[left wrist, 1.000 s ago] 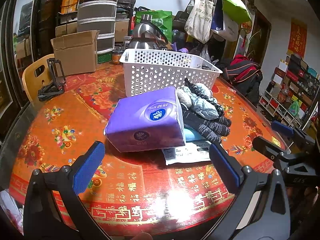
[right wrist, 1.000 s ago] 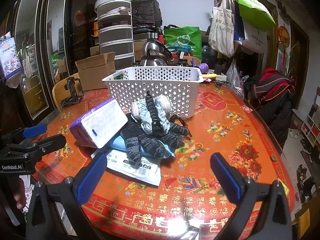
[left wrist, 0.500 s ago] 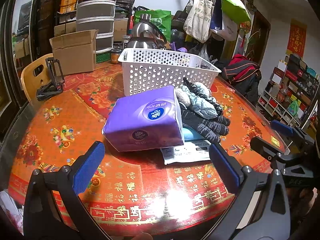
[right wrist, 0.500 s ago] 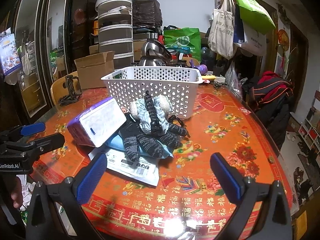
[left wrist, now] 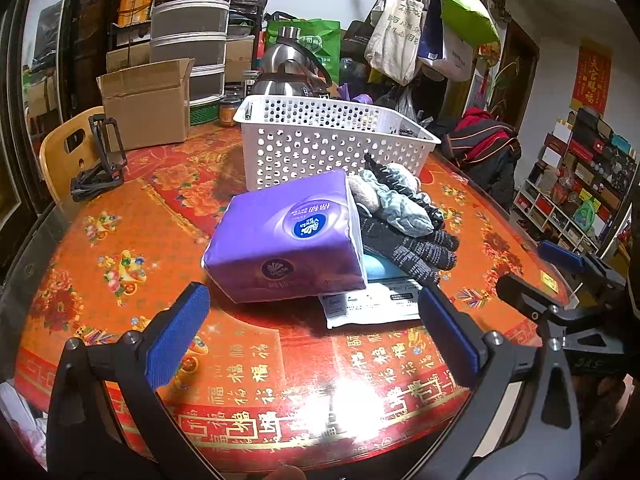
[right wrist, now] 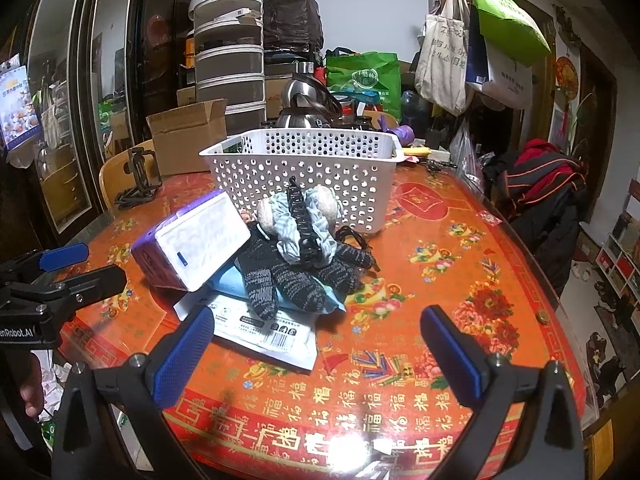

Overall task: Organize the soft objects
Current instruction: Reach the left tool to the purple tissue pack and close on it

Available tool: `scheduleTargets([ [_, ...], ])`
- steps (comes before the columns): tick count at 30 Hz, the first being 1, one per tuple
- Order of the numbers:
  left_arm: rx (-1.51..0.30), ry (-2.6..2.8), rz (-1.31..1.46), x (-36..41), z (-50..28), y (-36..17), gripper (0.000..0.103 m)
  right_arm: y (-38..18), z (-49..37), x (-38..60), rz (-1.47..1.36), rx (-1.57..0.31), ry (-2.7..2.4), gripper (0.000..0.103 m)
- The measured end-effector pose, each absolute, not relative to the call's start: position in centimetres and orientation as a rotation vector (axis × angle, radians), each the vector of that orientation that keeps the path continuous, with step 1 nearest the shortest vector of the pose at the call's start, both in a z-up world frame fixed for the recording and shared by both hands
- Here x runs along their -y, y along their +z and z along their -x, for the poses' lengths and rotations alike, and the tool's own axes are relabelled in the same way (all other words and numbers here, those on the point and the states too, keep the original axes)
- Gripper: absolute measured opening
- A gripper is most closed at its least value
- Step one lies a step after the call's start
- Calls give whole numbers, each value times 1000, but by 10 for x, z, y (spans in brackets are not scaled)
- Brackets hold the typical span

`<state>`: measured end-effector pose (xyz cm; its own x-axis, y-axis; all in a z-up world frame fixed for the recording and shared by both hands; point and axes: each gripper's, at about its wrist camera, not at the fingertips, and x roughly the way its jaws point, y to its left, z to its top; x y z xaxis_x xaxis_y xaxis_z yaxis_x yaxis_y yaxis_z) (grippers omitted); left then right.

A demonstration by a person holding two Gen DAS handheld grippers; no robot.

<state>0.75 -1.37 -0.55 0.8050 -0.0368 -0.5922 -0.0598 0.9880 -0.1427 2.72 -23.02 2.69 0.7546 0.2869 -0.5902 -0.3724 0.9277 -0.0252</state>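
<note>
1. Left wrist view: the left gripper [left wrist: 312,320] hangs released, jaws spread wide and holding nothing, just short of the soft purple plastic-wrapped tissue pack [left wrist: 286,238]. The pack leans on the pile to its right: dark knitted gloves [left wrist: 412,248], a pale grey-blue bundle of cloth [left wrist: 400,206] and a flat white printed packet [left wrist: 372,304] underneath. Risk, as I judge it: lifting the pack could drag or topple what rests against it, and the glossy red-orange round table [left wrist: 132,248] may let the packet slide.
2. Same view: the white perforated plastic basket [left wrist: 320,148] stands just behind the pile. I can barely see into it; only a few small dark things show near its far rim.
3. Right wrist view: the right gripper [right wrist: 316,344] is likewise spread and empty, near the gloves. A black toothed hair claw [right wrist: 302,220] lies on the cloth bundle and could fall off or snag if the bundle is pinched carelessly.
4. Same view: the basket interior is hidden by its front wall.
</note>
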Motion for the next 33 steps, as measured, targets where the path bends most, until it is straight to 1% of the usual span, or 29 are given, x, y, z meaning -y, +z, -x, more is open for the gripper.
scheduleTargets([
  [11,-613,-19,174,9,-7,-9,103,25,-28,230,142,-618,367,103],
  [17,-559,-2,231,-30,-9,-13,103,28,-32,221,90,-560,450,103],
  [22,-666,58,236,-72,-33,-40,103,25,-45,197,98,-575,504,103],
  [27,-651,-51,372,-109,-39,-64,103,16,-57,157,173,-601,550,103],
  [31,-661,-83,349,-117,-48,-74,103,5,-62,125,252,-596,610,102],
  [32,-663,-93,341,-118,-50,-75,102,2,-63,121,260,-598,618,101],
  [33,-669,-109,335,-115,-55,-75,98,0,-64,118,265,-599,622,98],
])
